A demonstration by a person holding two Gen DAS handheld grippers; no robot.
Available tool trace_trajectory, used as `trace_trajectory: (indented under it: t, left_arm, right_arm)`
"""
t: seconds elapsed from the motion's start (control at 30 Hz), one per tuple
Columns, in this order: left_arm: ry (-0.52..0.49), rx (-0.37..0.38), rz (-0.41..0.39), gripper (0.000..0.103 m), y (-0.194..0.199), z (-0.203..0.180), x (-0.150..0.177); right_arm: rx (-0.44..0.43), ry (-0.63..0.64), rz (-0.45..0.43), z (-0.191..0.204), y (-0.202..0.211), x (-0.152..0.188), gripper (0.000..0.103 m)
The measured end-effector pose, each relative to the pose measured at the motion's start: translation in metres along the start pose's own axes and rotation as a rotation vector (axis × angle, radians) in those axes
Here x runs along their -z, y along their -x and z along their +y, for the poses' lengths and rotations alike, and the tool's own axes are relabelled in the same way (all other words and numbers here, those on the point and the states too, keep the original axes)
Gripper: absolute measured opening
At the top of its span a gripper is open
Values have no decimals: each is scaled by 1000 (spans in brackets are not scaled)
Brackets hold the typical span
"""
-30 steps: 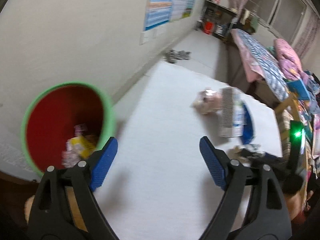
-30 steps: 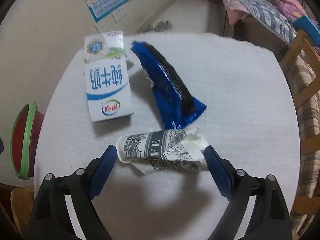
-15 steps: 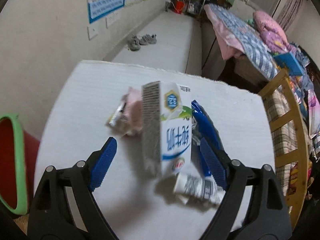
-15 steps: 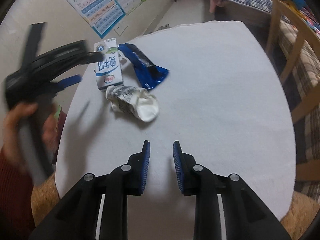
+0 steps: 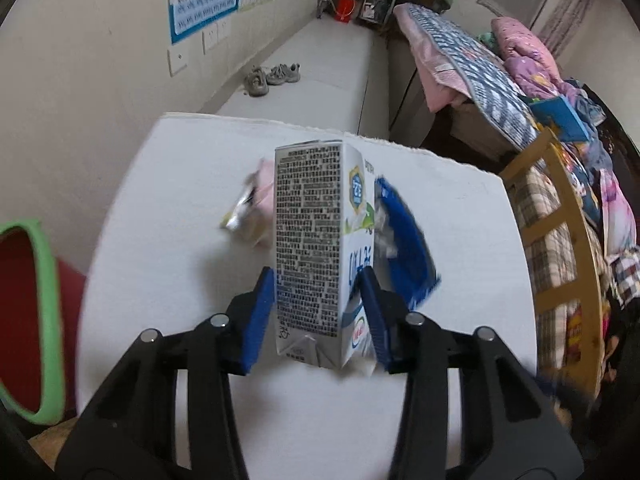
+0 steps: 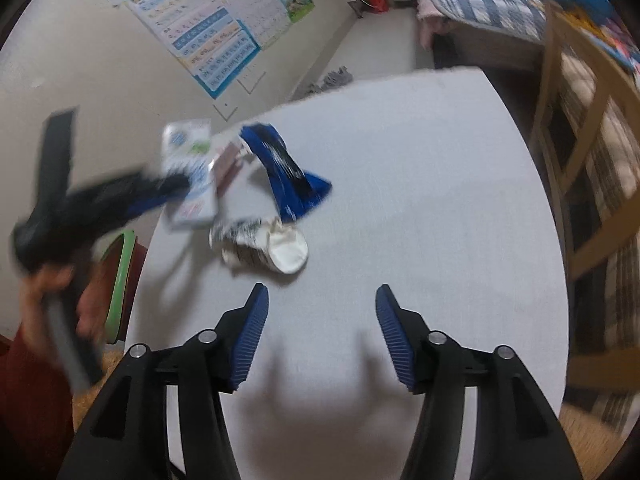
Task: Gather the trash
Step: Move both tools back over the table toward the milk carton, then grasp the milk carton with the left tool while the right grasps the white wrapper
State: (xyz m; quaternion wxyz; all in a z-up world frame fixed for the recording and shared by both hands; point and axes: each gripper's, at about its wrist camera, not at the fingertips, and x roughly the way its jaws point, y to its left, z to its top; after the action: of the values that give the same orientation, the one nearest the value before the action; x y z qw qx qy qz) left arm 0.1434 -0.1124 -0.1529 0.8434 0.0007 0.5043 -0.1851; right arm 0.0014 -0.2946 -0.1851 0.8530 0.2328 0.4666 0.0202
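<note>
Left gripper: its jaws are closing on the white and blue rectangular milk carton; both blue ribbed pads lie against the carton's lower sides, the printed panel facing the camera.
Left gripper from the other side: blurred, reaching in from the left edge, its tips at the carton; a hand grips its handle.
Right gripper: jaws opening, nothing between them, only bare tabletop under the blue pads.
Milk carton: stands on end at the left half of the white cloth-covered table, top end away from the camera.
Carton writing: dense black small print on the grey side panel, too fine to read; a blue shield badge near the top; large blue characters on the adjoining face, partly hidden by the right-hand pad.
Crumpled white paper cup with black print: lies on its side just ahead of the right gripper, near the carton; lettering too blurred to read.
Blue and black foil snack wrapper: just beside the carton on its right, touching or nearly so.
Pink crumpled wrapper: behind the carton to its left.
Red bin with green rim: below the table's left edge, apart from the carton.
Open room: the table's right half is bare up to its edge; a wooden chair frame stands just past that edge.
Wall poster: coloured rows of text, unreadable.
</note>
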Motion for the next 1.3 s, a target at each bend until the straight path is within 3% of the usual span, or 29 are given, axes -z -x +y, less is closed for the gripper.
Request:
trace_trajectory:
  t: [0.17,0.37,0.53,0.57,0.6,0.63,0.77,0.87,0.97,1.13,1.2,1.23,1.3]
  left_arm:
    - [-11,-39,33,42,40,22,52]
    - [70,-92,119,42,52,55,114]
    - [141,-75,115,42,52,70,135]
    - [140,-74,113,43,52,70,134]
    - [138,-78,111,44,51,71,133]
    - [133,-87,114,48,50,72,133]
    - [148,-79,115,59,45,77,136]
    - [161,-70,114,62,38,81,134]
    - [167,-69,118,62,32,86,132]
    - [205,-83,135,62,20,93,129]
    - [201,-90,136,59,19,93,130]
    - [199,-99,142,53,19,92,130]
    - [214,-88,139,53,21,94,130]
  right_arm:
    - [24,130,8,25,-17,-30,69]
    - [28,264,88,55,-59,-42,76]
    - [20,351,143,73,-89,-37,76]
    - [21,355,156,75,-92,-36,68]
    - [18,353,176,77,-94,-33,52]
    - [13,344,194,79,-96,-30,47]
    - [-9,235,268,80,-88,-16,39]
    - [-78,154,323,81,-80,-5,42]
    - [-93,177,293,91,-62,2,59]
    - [27,209,140,99,-40,-13,71]
    - [73,212,123,99,-50,-23,71]
    - [109,217,120,99,-59,-27,71]
    - [161,214,133,95,-78,-31,71]
